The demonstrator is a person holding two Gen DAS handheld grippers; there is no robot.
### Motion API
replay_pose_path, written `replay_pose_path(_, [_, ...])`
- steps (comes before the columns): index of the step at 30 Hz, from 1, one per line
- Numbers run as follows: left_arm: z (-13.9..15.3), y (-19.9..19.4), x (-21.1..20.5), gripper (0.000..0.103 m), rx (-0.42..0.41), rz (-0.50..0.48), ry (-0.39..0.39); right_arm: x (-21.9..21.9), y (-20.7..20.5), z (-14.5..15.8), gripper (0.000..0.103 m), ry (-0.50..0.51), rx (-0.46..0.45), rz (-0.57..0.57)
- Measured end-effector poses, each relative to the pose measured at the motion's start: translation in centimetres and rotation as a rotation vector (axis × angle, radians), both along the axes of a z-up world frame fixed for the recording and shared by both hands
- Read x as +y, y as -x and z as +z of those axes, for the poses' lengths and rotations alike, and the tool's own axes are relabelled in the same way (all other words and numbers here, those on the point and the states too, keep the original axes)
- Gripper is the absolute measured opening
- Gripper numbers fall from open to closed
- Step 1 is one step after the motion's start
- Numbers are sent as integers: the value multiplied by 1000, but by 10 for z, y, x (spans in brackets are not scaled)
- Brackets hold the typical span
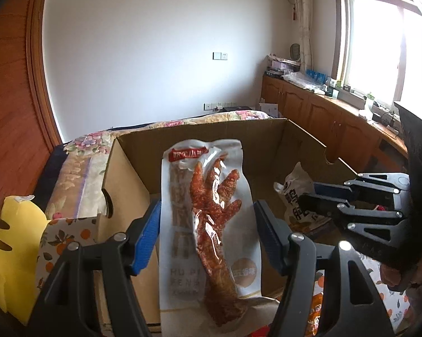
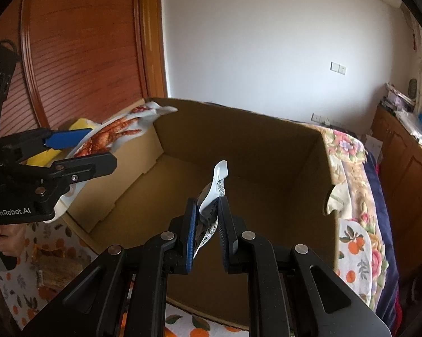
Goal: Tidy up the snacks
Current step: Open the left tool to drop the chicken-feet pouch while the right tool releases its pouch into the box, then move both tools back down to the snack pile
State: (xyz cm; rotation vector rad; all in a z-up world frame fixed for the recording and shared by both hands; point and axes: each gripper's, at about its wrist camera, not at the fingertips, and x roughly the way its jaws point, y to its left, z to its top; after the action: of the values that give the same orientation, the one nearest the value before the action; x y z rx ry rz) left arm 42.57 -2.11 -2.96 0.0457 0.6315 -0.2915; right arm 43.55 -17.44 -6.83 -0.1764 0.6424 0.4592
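Two claws, two packets, both over the open brown cardboard box (image 2: 239,146).

Left claw (image 1: 208,230): jaws wide apart, with the long white plastic packet showing a red-brown chicken foot (image 1: 211,210) standing upright between them. In the left wrist view we cannot tell whether the blue pads (image 1: 146,238) touch its edges; in the right wrist view the same packet (image 2: 112,137) looks pinched between the fingers, bowed over the box's near-left wall.

Right claw (image 2: 206,230): jaws nearly closed on a crumpled white packet with black print (image 2: 211,199), which sticks up ahead of the fingertips, above the box floor.

Risks, as we judge them:
- Chicken-foot packet is slick film, held by its edges; it may slip or swing and land outside the wall on the orange-patterned cloth (image 2: 357,247).
- Right packet is gripped by a crease only; it could tear free early.
- Claws are near each other; a crossing move could knock one packet.

Box contents: nothing seen lying on the floor ahead of the right claw; part of it is hidden.
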Motion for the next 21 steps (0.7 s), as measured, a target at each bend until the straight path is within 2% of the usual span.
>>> replay_pose_path(6, [-4,2,3,66,15,6,-3,1,-3,-2,16,4,12,-9])
replay_pose_path(11, [5,12,7,67,-26,9,12,3,-5,2,27,27,6,-25])
replay_pose_path(13, [8,17,9,68,-35,7,16,2,-2,5,27,22,1,-24])
replay_pose_path(21, [18,57,17,71,-50,-1,7,-6,39,25,30,-36,-28,-26])
